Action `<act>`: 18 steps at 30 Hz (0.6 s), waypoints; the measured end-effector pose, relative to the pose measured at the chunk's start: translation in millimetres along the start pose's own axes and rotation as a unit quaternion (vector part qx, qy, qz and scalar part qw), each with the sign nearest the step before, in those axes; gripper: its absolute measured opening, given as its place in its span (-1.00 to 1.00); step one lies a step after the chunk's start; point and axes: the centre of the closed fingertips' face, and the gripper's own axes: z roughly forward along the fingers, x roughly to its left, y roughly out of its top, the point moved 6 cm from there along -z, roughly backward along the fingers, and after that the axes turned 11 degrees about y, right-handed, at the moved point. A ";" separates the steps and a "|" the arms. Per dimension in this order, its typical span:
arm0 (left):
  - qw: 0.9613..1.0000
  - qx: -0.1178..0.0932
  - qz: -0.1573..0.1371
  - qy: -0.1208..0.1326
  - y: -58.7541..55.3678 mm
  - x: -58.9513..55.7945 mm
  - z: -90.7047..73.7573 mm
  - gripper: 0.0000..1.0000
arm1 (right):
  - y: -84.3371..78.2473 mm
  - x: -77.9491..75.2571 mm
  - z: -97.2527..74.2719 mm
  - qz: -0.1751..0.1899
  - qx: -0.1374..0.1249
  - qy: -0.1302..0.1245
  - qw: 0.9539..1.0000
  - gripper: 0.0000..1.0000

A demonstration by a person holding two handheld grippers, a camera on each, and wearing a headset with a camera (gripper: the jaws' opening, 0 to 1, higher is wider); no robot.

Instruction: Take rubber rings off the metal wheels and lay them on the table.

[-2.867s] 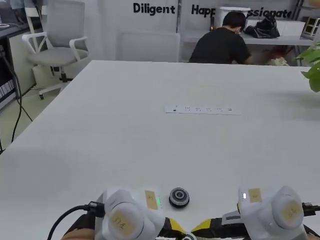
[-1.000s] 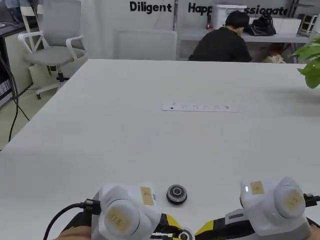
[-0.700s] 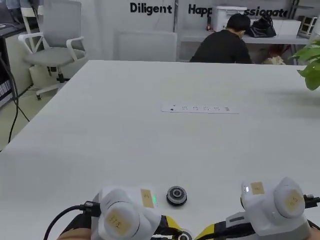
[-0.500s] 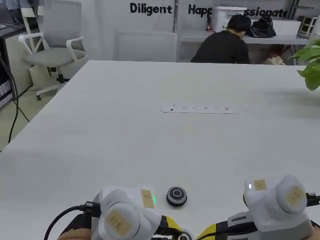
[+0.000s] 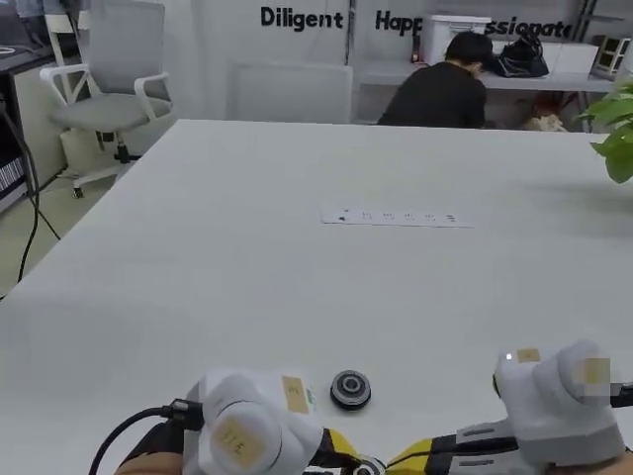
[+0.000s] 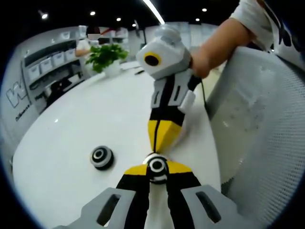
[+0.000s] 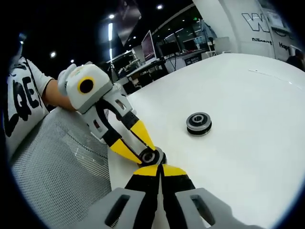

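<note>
A small metal wheel with a black rubber ring [image 6: 157,166] sits between the yellow tips of my left gripper [image 6: 157,171], which is shut on it. My right gripper [image 7: 156,168] meets it head-on, jaws shut on the ring at the wheel's [image 7: 150,156] edge. In the head view the two grippers [image 5: 348,462] [image 5: 398,460] face each other at the near table edge, with the held wheel [image 5: 370,467] between them. A second wheel [image 5: 350,389] [image 6: 102,157] [image 7: 198,123] lies flat on the white table [image 5: 297,267] just beyond them.
A white power strip [image 5: 396,218] lies mid-table. An office chair [image 5: 109,89] stands at the far left, a seated person [image 5: 440,89] is behind the table, and a plant [image 5: 618,129] is at the right edge. A mesh chair back [image 6: 257,124] is close behind the grippers.
The right gripper's body has shifted a little right and down in the head view. The left gripper and both wheels have kept their places.
</note>
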 end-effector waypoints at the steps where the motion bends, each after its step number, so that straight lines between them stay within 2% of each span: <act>1: 1.000 0.000 0.001 0.000 -0.1 0.1 0.0 -0.74 | 0.6 0.2 -0.1 0.003 -0.004 0.001 1.000 -1.00; 5: 1.000 0.001 0.002 0.001 0.1 -0.1 0.2 -0.74 | 1.4 2.1 0.0 0.012 -0.015 0.007 1.000 -1.00; 18: 1.000 0.004 0.007 0.000 -0.2 -0.1 -0.9 -0.75 | 3.4 5.7 1.9 0.019 -0.017 0.013 1.000 -1.00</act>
